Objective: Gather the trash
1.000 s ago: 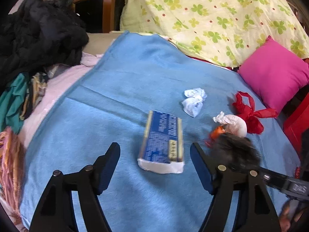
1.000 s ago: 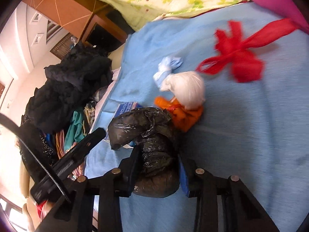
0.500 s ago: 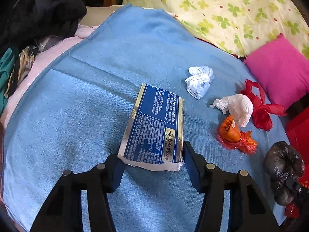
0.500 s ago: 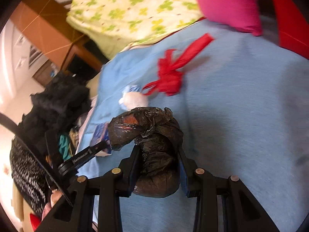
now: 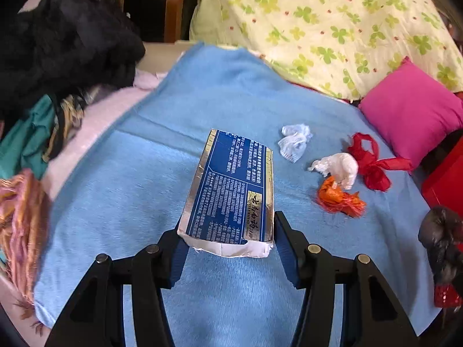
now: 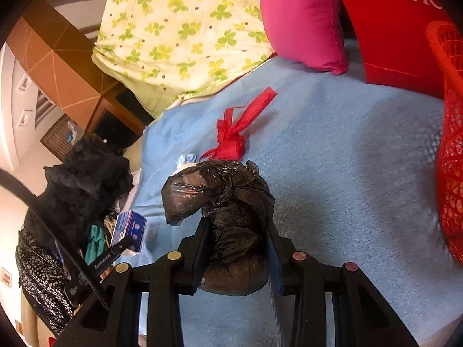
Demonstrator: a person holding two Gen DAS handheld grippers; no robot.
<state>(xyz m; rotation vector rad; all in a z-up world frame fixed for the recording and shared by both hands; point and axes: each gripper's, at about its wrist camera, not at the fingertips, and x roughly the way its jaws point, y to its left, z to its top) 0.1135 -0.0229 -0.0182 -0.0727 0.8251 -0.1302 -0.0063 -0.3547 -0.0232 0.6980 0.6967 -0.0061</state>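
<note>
A blue and silver carton has its near end pinched between the pads of my left gripper, and its far end points away over the blue blanket. My right gripper is shut on a crumpled black plastic bag, held just above the blanket. The same bag shows at the right edge of the left wrist view. Still on the blanket are a white tissue wad, a white knotted bag, an orange bag and a red bag.
A red mesh basket stands at the blanket's right edge, with a red lettered box behind it. A pink cushion and a clover-print quilt lie at the back. Piled dark clothes fill the left side.
My left gripper's jaws closed onto the carton's near end. My right gripper carried the black bag away from the other trash, and the red basket came into its view.
</note>
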